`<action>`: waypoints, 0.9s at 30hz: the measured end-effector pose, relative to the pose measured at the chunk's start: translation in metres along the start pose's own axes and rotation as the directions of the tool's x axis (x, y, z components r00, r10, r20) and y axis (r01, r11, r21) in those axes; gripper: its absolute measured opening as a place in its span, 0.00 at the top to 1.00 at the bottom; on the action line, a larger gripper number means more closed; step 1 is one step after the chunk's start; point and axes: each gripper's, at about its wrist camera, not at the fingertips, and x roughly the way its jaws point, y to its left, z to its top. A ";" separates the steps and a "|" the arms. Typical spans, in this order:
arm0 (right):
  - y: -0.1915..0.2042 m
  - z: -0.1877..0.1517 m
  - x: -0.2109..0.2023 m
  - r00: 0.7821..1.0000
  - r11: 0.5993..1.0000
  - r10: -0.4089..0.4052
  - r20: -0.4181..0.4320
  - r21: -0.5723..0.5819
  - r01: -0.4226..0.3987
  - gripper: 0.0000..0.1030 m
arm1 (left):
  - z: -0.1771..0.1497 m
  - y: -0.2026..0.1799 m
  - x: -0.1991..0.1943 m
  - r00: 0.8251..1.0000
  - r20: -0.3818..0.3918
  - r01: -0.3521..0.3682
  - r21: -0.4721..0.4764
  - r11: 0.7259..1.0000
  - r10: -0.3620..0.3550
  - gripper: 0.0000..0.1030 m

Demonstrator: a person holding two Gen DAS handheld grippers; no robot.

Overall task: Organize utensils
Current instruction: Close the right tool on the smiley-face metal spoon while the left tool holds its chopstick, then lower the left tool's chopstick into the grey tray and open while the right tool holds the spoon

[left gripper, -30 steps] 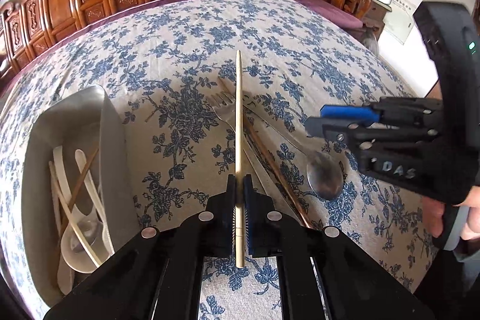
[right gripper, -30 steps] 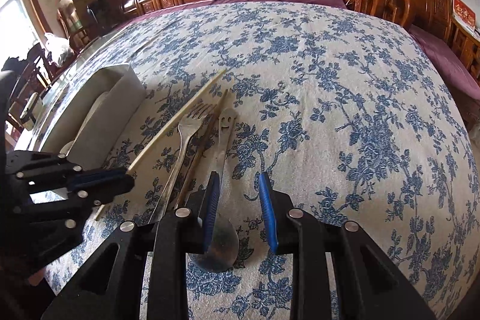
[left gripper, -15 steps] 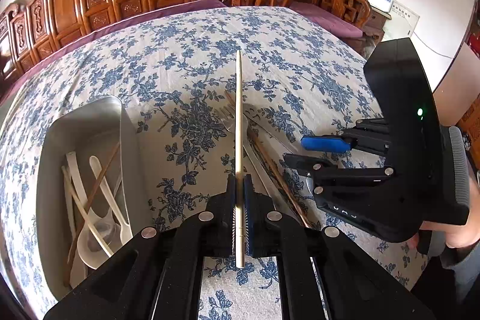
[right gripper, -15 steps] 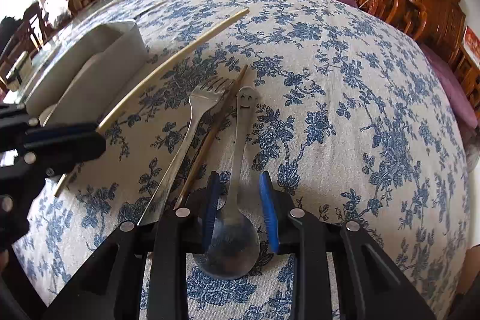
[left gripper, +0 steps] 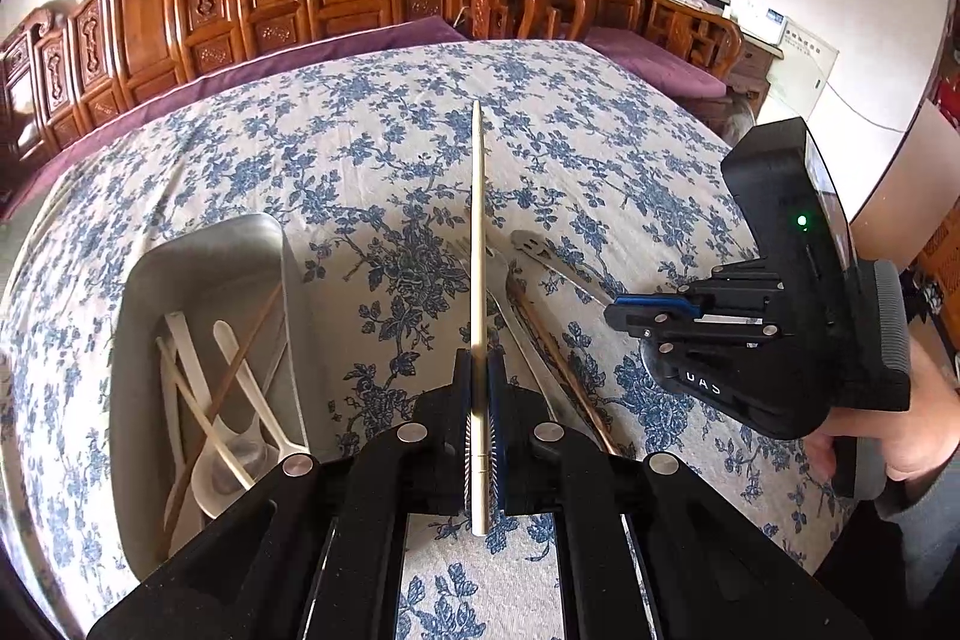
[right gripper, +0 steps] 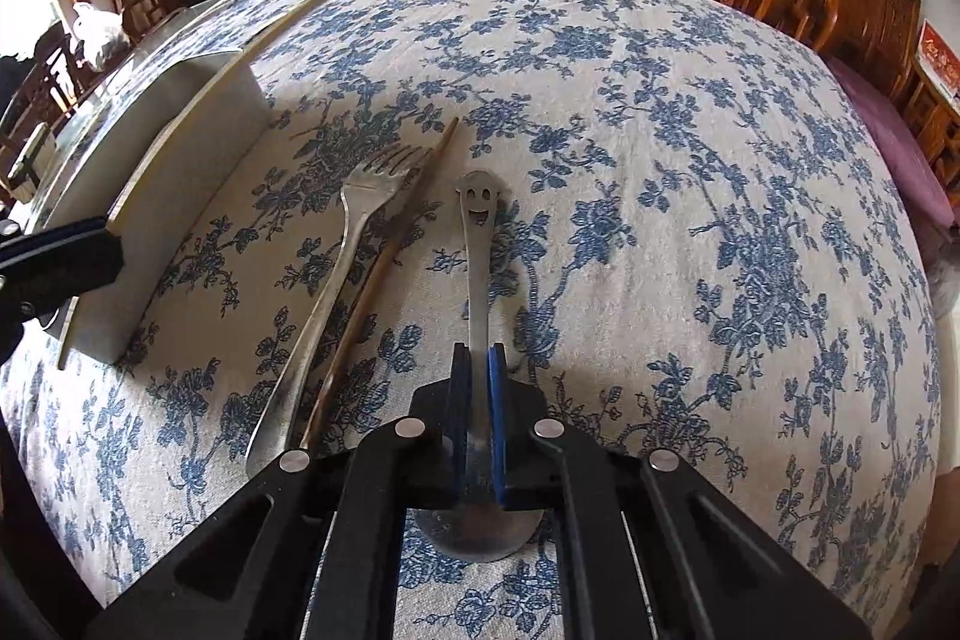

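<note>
My left gripper is shut on a pale chopstick, held above the cloth and pointing away from me. My right gripper has its jaws closing onto the handle of a metal spoon with a smiling face on its end, and the pads press on it. The spoon's bowl shows under the fingers. On the cloth to its left lie a metal fork and a brown chopstick. In the left wrist view the right gripper sits low at the right, over the spoon.
A grey tray stands at the left with white plastic spoons and several chopsticks in it; its wall also shows in the right wrist view. A blue-flowered cloth covers the table. Carved wooden chairs line the far edge. A hand holds the right gripper.
The right gripper's jaws have closed on the spoon's handle. The left gripper has risen a little with the pale chopstick, and the tray now shows further in from the left edge.
</note>
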 end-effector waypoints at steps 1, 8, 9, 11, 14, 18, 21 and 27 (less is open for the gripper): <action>-0.001 -0.001 -0.001 1.000 1.000 -0.002 0.005 0.004 0.002 0.93 | 0.000 0.001 -0.002 1.000 0.004 -0.001 -0.002 1.000 0.001 0.96; -0.004 0.001 -0.020 0.998 1.000 0.008 0.064 0.023 -0.010 0.93 | -0.002 0.014 -0.020 0.999 0.031 -0.028 -0.022 0.999 0.029 0.96; -0.002 0.000 -0.023 0.997 1.000 0.009 0.071 0.021 -0.011 0.93 | -0.003 0.017 -0.023 0.999 0.034 -0.034 -0.026 0.999 0.035 0.96; 0.001 -0.001 -0.029 0.996 1.000 0.014 0.084 0.015 -0.015 0.93 | -0.003 0.023 -0.028 0.998 0.040 -0.043 -0.040 0.998 0.045 0.96; 0.005 -0.001 -0.034 0.995 1.000 0.020 0.098 0.008 -0.021 0.93 | -0.007 0.034 -0.034 0.997 0.044 -0.057 -0.063 0.996 0.060 0.96; 0.012 -0.001 -0.040 0.993 1.000 0.028 0.116 -0.002 -0.028 0.93 | -0.015 0.047 -0.040 0.997 0.032 -0.071 -0.090 0.993 0.074 0.96; 0.017 0.000 -0.044 0.991 0.999 0.036 0.128 -0.010 -0.035 0.93 | -0.023 0.057 -0.044 0.996 0.020 -0.085 -0.108 0.990 0.088 0.96; 0.025 0.002 -0.049 0.988 0.999 0.051 0.145 -0.024 -0.048 0.93 | -0.031 0.075 -0.046 0.994 -0.001 -0.112 -0.139 0.984 0.113 0.96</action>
